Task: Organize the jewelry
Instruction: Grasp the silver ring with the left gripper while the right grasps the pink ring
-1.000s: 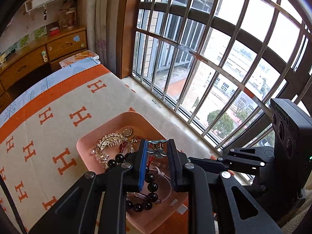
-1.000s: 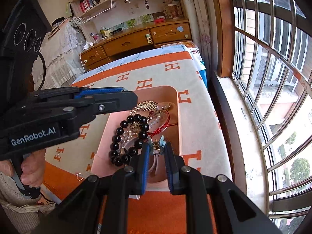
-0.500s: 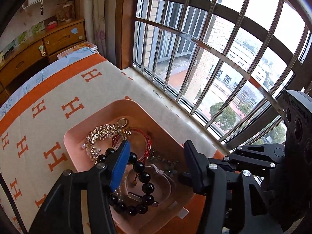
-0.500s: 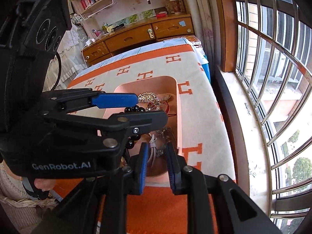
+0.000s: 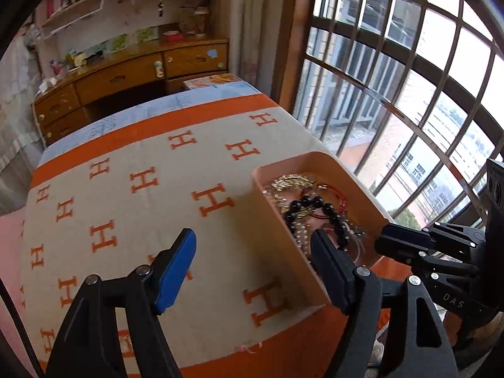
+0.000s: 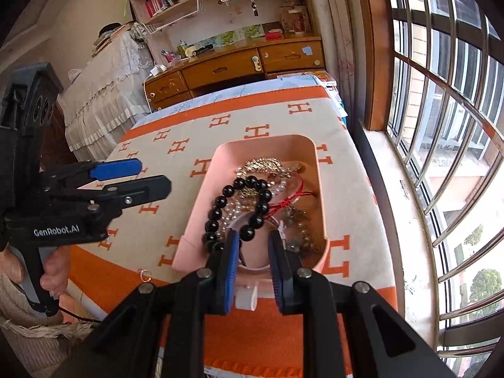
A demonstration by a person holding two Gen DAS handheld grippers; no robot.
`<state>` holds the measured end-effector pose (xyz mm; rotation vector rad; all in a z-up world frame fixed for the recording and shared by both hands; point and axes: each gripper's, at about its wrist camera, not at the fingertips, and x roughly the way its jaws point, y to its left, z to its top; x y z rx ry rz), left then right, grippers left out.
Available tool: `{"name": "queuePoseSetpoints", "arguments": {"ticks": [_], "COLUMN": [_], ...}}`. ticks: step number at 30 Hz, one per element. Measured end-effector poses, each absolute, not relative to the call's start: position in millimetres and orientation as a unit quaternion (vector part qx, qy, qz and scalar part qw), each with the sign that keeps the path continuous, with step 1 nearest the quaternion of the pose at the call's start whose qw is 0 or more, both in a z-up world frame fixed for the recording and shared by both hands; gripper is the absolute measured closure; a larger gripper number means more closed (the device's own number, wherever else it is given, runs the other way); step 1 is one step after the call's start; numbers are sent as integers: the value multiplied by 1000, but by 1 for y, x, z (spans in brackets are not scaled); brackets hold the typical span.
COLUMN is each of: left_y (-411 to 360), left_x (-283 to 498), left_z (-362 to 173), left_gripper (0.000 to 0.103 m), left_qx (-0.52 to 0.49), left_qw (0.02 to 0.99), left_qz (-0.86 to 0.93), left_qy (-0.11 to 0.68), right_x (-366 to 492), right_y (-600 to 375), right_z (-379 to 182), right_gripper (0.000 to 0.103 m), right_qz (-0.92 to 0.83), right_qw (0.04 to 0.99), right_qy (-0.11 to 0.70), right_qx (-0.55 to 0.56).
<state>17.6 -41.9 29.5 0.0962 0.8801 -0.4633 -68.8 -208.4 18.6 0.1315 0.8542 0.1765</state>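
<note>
A pink tray (image 6: 310, 148) (image 5: 277, 236) sits on the orange-and-beige blanket (image 6: 189, 157) near the window. It holds a black bead bracelet (image 6: 220, 203) (image 5: 315, 203), a pearl strand (image 6: 234, 211), a gold chain piece (image 6: 263, 165) (image 5: 293, 182), a red cord bracelet (image 6: 293, 197) and a grey bead string (image 6: 299, 230). My right gripper (image 6: 252, 239) is open and empty over the tray's near end. My left gripper (image 5: 252, 249) (image 6: 151, 176) is open and empty, left of the tray above the blanket.
A barred window (image 6: 441, 110) with a sill runs along the right. A wooden desk with drawers (image 6: 233, 66) stands beyond the bed, shelves above it. A small ring (image 6: 144, 273) lies on the blanket near the front edge.
My left gripper opened, let go of the grey bead string and swung left out of the tray. My right gripper opened wider over the tray.
</note>
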Motion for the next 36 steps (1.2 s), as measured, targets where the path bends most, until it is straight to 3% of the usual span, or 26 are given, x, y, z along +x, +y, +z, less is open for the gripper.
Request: {"name": "queuePoseSetpoints", "arguments": {"ticks": [8,13,24,36], "left_y": [84,120,132,119], "left_x": [-31,-48,-43,-25], "left_z": [75,64,-30,-59], "left_gripper": [30,27,26,26], "left_qx": [-2,19,50,31], "left_qw": [931,931,882,864], "left_qz": [-98,-64,-109,-150], "left_qy": [352,359,457,480], "right_x": [-75,-75,-91,-74], "right_y": [-128,-79,-54,-61], "right_z": [33,10,-40,-54], "right_gripper": [84,84,84,84], "right_qz": [145,195,207,222], "right_qw": [911,883,844,822], "right_qy": [386,424,486,524], "right_qx": [-16,-52,-98,-20]}}
